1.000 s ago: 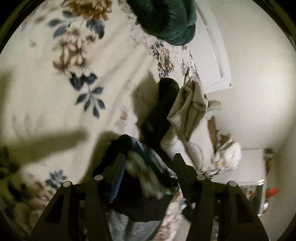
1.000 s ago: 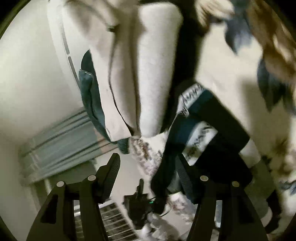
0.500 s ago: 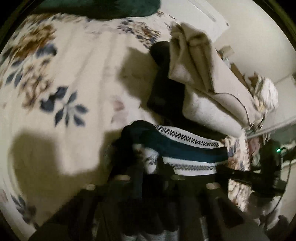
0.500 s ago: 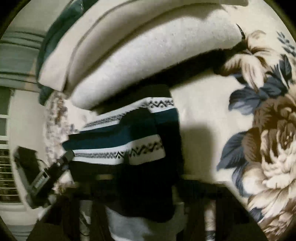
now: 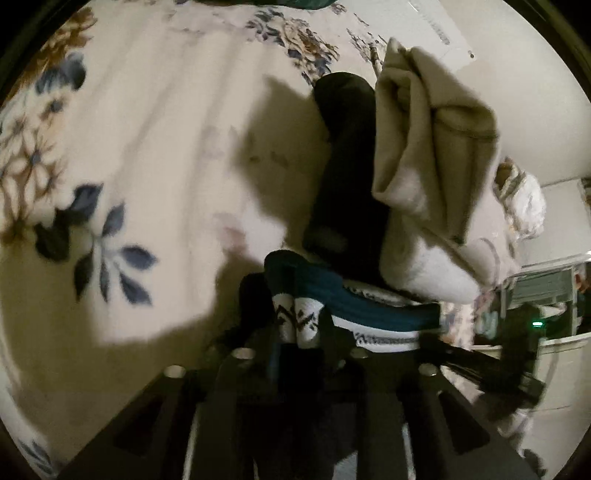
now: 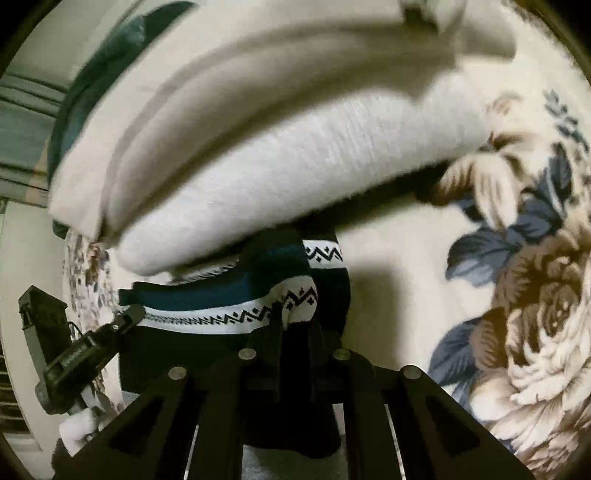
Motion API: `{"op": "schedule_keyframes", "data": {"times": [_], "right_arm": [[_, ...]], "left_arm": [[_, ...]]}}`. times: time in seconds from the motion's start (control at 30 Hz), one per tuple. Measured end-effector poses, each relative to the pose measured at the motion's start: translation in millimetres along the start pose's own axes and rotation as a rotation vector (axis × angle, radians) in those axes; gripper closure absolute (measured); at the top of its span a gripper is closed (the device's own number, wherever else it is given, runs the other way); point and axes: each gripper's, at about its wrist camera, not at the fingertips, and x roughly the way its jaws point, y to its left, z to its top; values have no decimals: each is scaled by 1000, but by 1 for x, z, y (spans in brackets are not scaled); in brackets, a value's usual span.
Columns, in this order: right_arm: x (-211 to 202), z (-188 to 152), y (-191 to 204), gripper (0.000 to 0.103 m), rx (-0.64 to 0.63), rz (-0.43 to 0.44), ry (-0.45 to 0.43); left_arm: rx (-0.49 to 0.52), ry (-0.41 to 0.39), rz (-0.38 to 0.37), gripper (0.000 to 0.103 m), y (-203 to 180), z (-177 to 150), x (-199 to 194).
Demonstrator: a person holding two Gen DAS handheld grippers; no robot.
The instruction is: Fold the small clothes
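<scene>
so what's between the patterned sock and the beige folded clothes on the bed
A black garment lies between them in the left wrist view, running from the patterned sock up along the beige folded clothes. In the right wrist view that gap is only dark shadow.

No readable text, labels, brands or numbers in either view. The patterned sock (image 5: 373, 314) carries only zigzag and diamond knit motifs, not lettering. The floral blanket (image 5: 147, 155) has flowers only. The far white panel (image 5: 439, 29) shows faint marks, too blurred to read.
</scene>
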Motion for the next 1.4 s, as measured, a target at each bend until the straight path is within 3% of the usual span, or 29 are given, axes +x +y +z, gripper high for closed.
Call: {"op": "schedule_keyframes", "data": {"times": [0.03,0.1,0.13,0.27,0.33,0.37,0.4,0.43,0.47,0.57,0.73,0.8,0.83,0.9,0.93,1.07,1.13,1.17,1.2,1.23,1.27,1.4], "right_arm": [[-3,0,-4,87,14,16,13],[-8,-5,-6,75,24,35,19],[-13,-9,-9,66,25,38,19],[-31,-44,-26,62,75,96,54],[-28,-63,-34,62,116,126,98],[-23,-71,-37,62,130,130,111],[-19,-76,-36,62,134,126,107],[-18,-80,-37,75,140,112,85],[-16,-84,-34,97,142,103,69],[-30,-86,-25,98,117,57,-26],[-19,-81,-21,96,123,22,21],[-28,-85,-20,93,105,37,48],[-36,-91,-23,86,101,46,56],[-51,-108,-32,69,104,80,73],[-59,-116,-39,55,106,82,82],[-55,-163,-53,51,96,57,168],[-39,-180,-64,51,129,52,211],[-28,-186,-64,52,147,63,223],[-23,-190,-66,56,166,74,220],[-18,-192,-64,87,187,99,214],[-16,-195,-60,95,200,119,219],[-23,-193,-58,97,251,65,144]], "left_arm": [[-7,-10,-20,77,0,-5,-9],[-9,-37,-40,57,0,-20,-31],[-3,-50,-38,53,-1,-28,-39],[52,-38,-2,50,-7,-70,-50],[99,-35,46,57,-11,-85,-45],[111,-24,61,88,-11,-92,-39],[106,-18,67,95,-8,-94,-37],[94,-28,68,95,-5,-95,-37],[77,-38,56,95,-1,-94,-39],[55,-34,51,95,12,-86,-37],[-5,15,-19,90,17,-86,-46],[-7,2,-28,77,15,-94,-64],[-2,-4,-30,75,13,-102,-72],[8,9,-27,61,10,-124,-81],[10,18,-13,60,11,-136,-83],[0,86,23,60,19,-176,-66],[-21,83,38,65,24,-189,-56],[-17,65,54,85,24,-193,-56],[-17,51,56,95,25,-196,-58],[-24,36,59,95,25,-196,-62],[-29,11,64,96,24,-197,-69],[-91,2,80,97,45,-194,-76]]}}
